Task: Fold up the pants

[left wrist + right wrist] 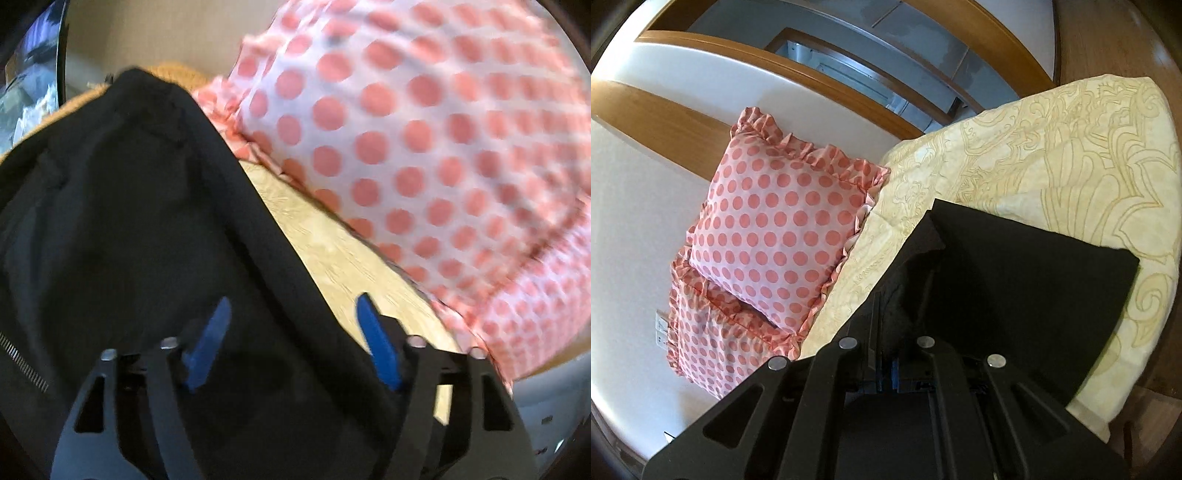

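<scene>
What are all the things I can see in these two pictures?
pants: one pair, black, lying on the bedspread, with a zipper showing
bedspread: one, cream with a tan scroll pattern, covering the bed
pillows: two, white with pink dots and ruffled edges, stacked beside the pants
orange cloth: one, partly hidden behind the pants
wood trim: brown bands on the white wall
left hand-held gripper: one, black with blue fingers, open over the pants
right hand-held gripper: one, black, shut on the pants
</scene>
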`<state>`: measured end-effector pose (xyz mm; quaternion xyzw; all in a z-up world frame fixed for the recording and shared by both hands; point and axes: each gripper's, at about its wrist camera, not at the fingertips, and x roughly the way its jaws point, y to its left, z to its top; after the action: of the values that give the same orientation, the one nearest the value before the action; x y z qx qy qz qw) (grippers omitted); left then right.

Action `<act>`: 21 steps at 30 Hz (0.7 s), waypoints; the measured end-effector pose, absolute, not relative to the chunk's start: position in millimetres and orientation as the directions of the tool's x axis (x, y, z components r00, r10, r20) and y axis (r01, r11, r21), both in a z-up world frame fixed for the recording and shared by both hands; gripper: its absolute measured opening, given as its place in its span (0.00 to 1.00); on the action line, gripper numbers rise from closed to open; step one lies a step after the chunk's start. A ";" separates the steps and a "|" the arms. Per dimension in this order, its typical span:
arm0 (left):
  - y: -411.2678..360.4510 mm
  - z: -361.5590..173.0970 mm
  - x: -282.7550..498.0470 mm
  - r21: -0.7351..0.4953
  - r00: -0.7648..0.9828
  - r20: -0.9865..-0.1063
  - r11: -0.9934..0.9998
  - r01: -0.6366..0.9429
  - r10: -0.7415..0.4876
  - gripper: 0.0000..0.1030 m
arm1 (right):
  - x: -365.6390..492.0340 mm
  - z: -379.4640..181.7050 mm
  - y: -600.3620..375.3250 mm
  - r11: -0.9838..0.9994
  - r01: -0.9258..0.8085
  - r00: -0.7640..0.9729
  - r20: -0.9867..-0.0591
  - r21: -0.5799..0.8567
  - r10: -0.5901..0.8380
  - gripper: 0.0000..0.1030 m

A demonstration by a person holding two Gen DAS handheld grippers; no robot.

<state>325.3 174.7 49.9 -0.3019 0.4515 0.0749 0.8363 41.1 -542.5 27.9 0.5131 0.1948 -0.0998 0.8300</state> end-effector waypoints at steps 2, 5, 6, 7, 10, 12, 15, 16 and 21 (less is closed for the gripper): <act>184.1 38.6 338.2 -0.453 0.553 -0.815 0.785 -0.422 -0.172 0.11 | 43.4 27.2 -542.9 0.462 0.366 0.902 -0.430 0.808 0.037 0.03; 196.1 38.0 326.5 -0.506 0.578 -0.792 0.742 -0.441 -0.196 0.05 | 48.2 27.2 -545.5 0.461 0.357 0.904 -0.425 0.812 0.049 0.03; 196.8 48.1 312.5 -0.505 0.605 -0.776 0.751 -0.425 -0.179 0.04 | 49.4 28.4 -546.0 0.463 0.353 0.905 -0.421 0.813 0.050 0.03; 196.1 61.1 294.9 -0.499 0.636 -0.756 0.769 -0.401 -0.158 0.04 | 49.6 30.3 -546.9 0.467 0.348 0.908 -0.417 0.813 0.049 0.03; 194.7 103.4 217.3 -0.504 0.751 -0.650 0.804 -0.316 -0.112 0.04 | 43.4 40.1 -551.2 0.487 0.333 0.918 -0.395 0.808 0.028 0.03; 194.1 120.2 147.0 -0.508 0.808 -0.583 0.814 -0.282 -0.084 0.06 | 35.1 46.6 -556.9 0.502 0.337 0.921 -0.390 0.797 -0.001 0.03; 192.6 110.9 58.1 -0.501 0.826 -0.563 0.811 -0.301 -0.041 0.09 | 26.8 45.4 -565.4 0.500 0.366 0.912 -0.410 0.785 -0.024 0.03; 190.4 97.6 33.6 -0.488 0.814 -0.581 0.809 -0.327 -0.021 0.10 | 24.7 42.1 -567.9 0.497 0.383 0.904 -0.426 0.779 -0.030 0.03; 181.8 36.8 -25.6 -0.463 0.728 -0.685 0.769 -0.441 0.005 0.07 | 24.4 19.9 -570.9 0.463 0.453 0.866 -0.499 0.762 -0.026 0.03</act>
<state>-25.6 181.8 36.8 -0.3149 0.3459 0.1276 0.8746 24.4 -570.9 19.9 0.4977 0.2147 -0.1447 0.8278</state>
